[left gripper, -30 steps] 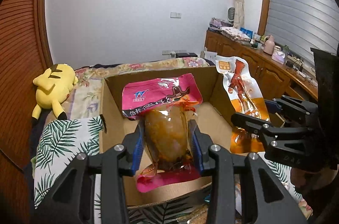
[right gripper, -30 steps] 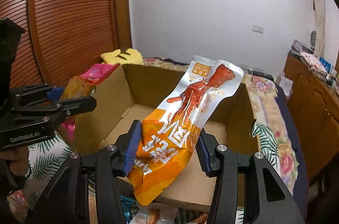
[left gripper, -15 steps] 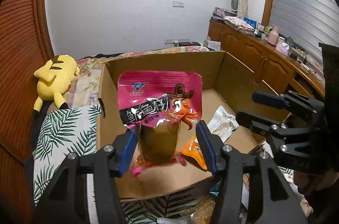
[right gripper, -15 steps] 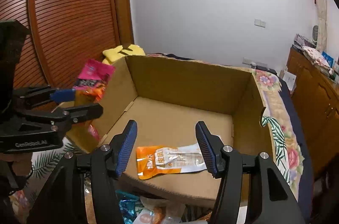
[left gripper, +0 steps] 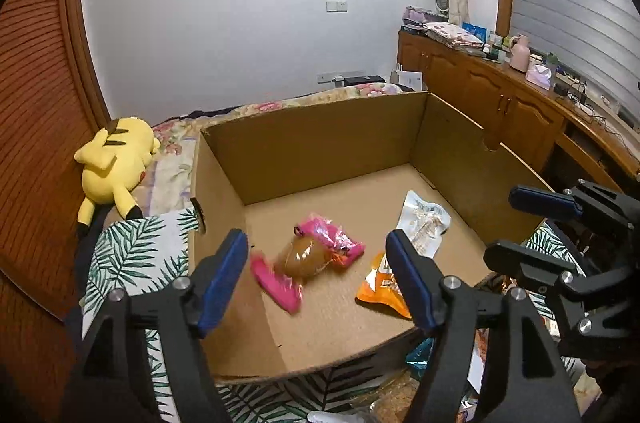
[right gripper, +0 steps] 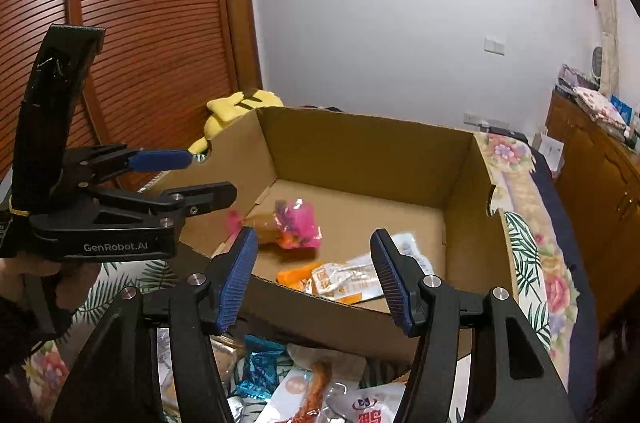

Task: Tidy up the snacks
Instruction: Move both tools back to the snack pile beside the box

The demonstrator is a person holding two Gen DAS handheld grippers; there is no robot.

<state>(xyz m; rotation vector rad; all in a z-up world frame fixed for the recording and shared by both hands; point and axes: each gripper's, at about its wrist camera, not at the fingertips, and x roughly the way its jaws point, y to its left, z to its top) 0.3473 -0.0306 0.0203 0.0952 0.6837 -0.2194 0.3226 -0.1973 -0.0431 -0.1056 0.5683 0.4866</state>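
while the left gripper (left gripper: 316,275) jaws widen, both pairs empty above the cardboard box (left gripper: 320,143) near rim, pink packet (left gripper: 308,255) loose inside.

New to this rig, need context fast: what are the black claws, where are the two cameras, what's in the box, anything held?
No robot arm: a person holds a two-finger claw in each hand, with a fisheye camera on each looking along its fingers. One picture is from the left claw, whose jaws are opening; the other from the right claw. Both hold nothing. In the cardboard box on the bed lie a pink snack pouch and an orange-and-white snack pouch. More snack packets lie in front of the box.
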